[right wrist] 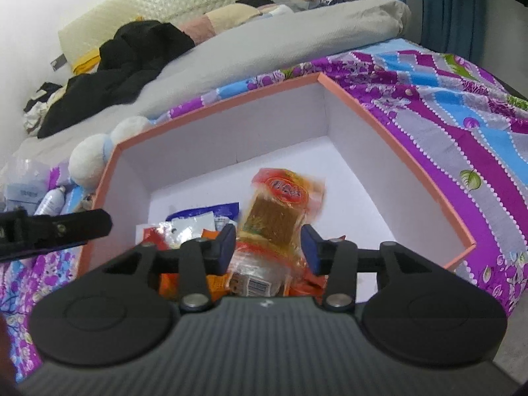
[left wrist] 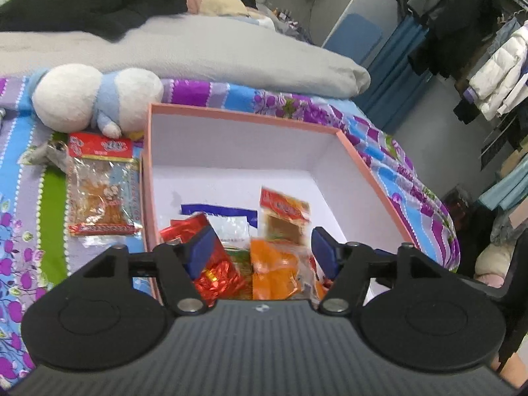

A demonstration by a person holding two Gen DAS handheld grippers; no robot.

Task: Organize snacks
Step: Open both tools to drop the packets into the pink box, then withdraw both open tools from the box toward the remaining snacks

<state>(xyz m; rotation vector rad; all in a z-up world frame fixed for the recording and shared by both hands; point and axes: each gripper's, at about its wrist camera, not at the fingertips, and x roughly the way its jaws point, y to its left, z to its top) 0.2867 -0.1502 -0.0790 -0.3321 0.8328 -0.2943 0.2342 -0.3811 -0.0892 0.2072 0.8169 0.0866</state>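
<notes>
Dropping packets into the pink box [left wrist: 244,116], both jaws stand open and empty, so the next move calls for fetching the clear packet [left wrist: 100,191] at left on the bed.

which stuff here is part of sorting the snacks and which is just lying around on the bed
Part of the job:
- pink box
- snack packets piled inside it
- red-topped packet on the bedspread left of the box

Just lying about:
- plush toy
- grey duvet
- black clothing
</notes>
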